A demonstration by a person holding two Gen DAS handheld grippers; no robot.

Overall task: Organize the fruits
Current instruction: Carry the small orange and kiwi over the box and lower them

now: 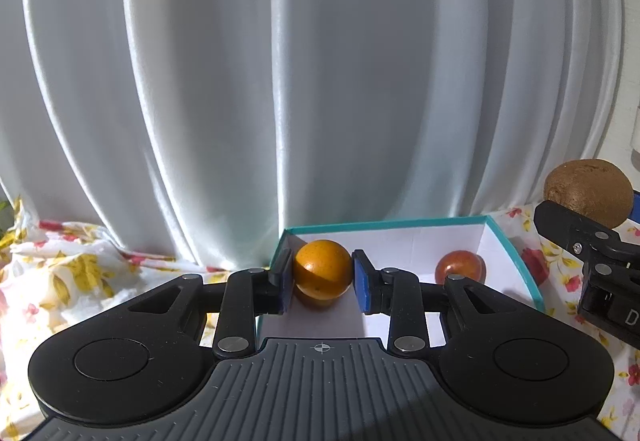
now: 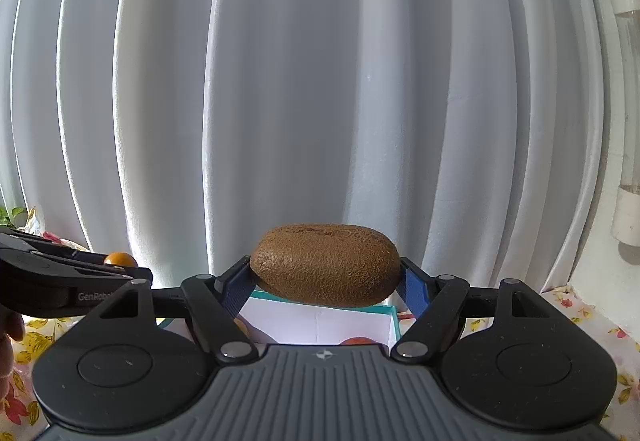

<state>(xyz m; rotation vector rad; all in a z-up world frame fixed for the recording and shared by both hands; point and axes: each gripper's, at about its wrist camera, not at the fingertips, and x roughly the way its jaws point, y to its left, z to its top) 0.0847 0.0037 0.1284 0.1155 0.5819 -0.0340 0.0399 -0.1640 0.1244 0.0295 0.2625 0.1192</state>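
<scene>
Gripping orange inside box left wall; kiwi held above.

left wrist: low, close, faces curtain | right wrist: same | shared: box

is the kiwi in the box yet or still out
Out. The kiwi is held crosswise in the right hand-held gripper, raised above the teal-rimmed box, whose white floor shows beneath it.

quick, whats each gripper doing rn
Left gripper: closed on the orange, over the box.
Right gripper: closed on the kiwi.
</scene>
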